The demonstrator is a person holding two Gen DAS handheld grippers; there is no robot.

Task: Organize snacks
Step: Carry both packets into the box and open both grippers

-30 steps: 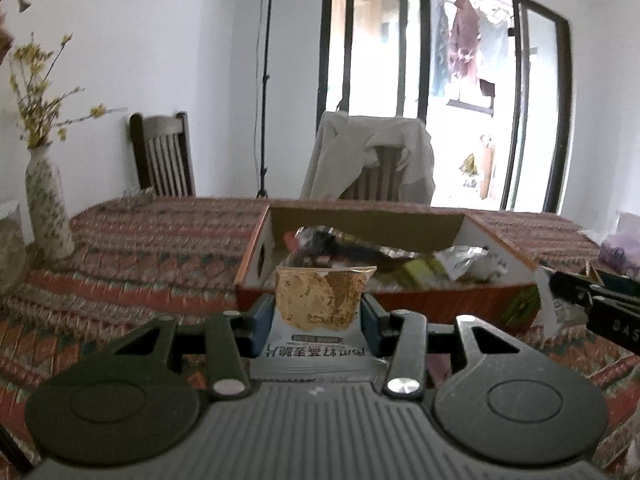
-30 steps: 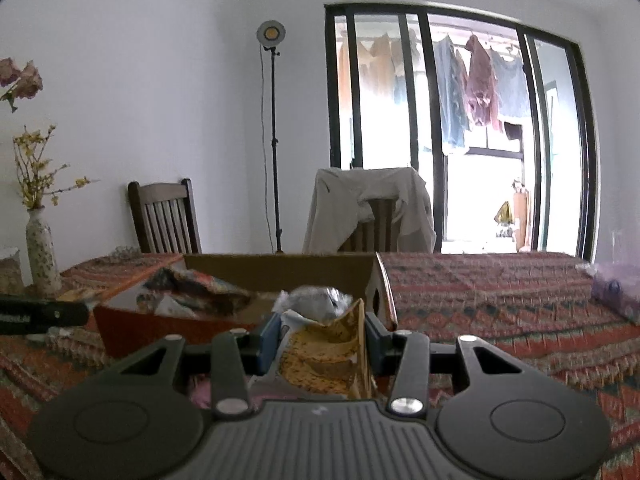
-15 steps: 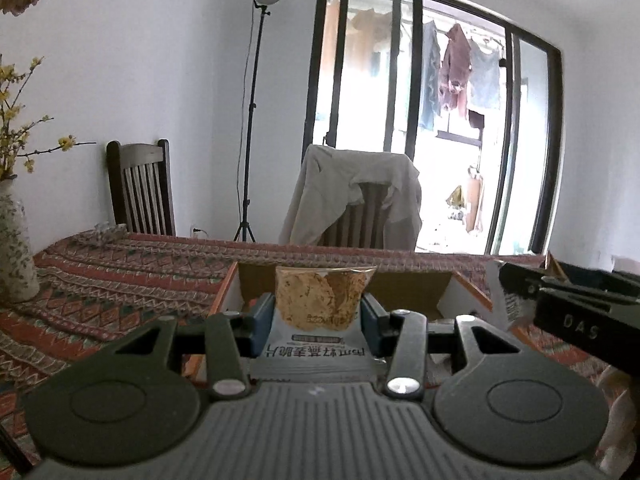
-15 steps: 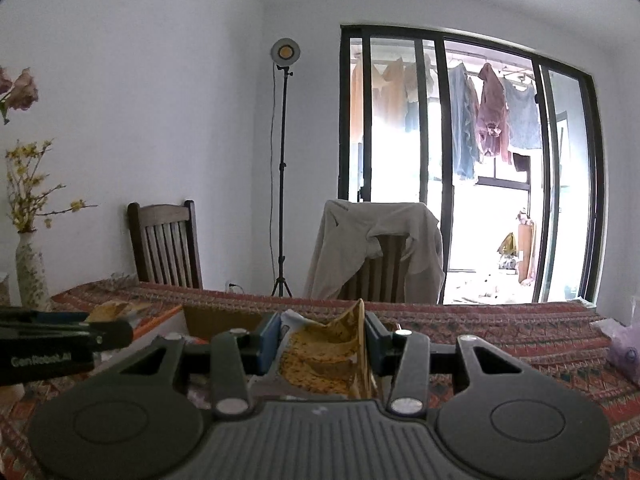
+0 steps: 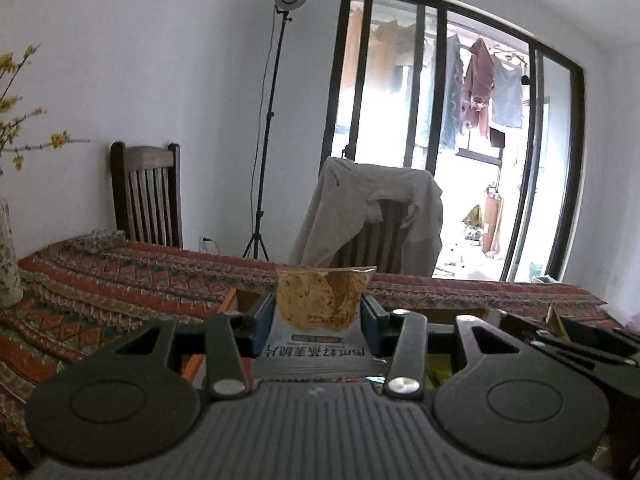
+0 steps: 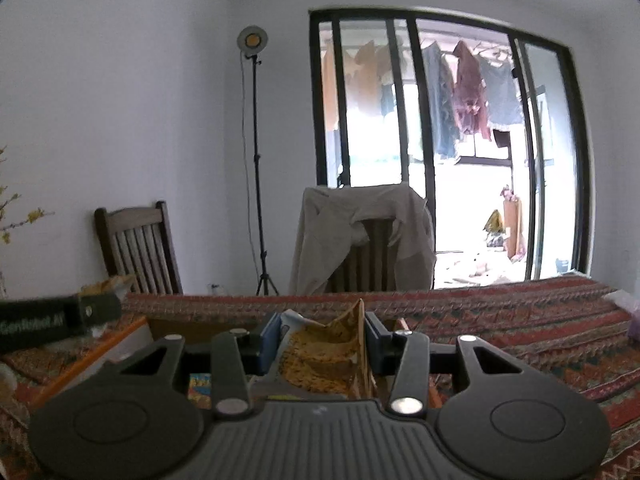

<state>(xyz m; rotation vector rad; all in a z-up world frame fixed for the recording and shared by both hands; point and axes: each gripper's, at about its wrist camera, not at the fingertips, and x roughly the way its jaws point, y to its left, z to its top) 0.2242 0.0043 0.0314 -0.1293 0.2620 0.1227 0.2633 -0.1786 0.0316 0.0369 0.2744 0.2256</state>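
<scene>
A flat snack packet (image 5: 322, 308) is being clamped upright between the left gripper (image 5: 320, 318) pads, while a crumpled snack bag (image 6: 324, 354) is being pinched between the right gripper (image 6: 320, 344) pads above the cardboard box (image 6: 120, 340).

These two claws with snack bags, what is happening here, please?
A person holds two claws, each shut on a snack packet. The left claw grips a flat packet of golden crisps; the right claw grips a crumpled packet. Both are held over the patterned tablecloth, near an open cardboard box, only partly visible.
</scene>
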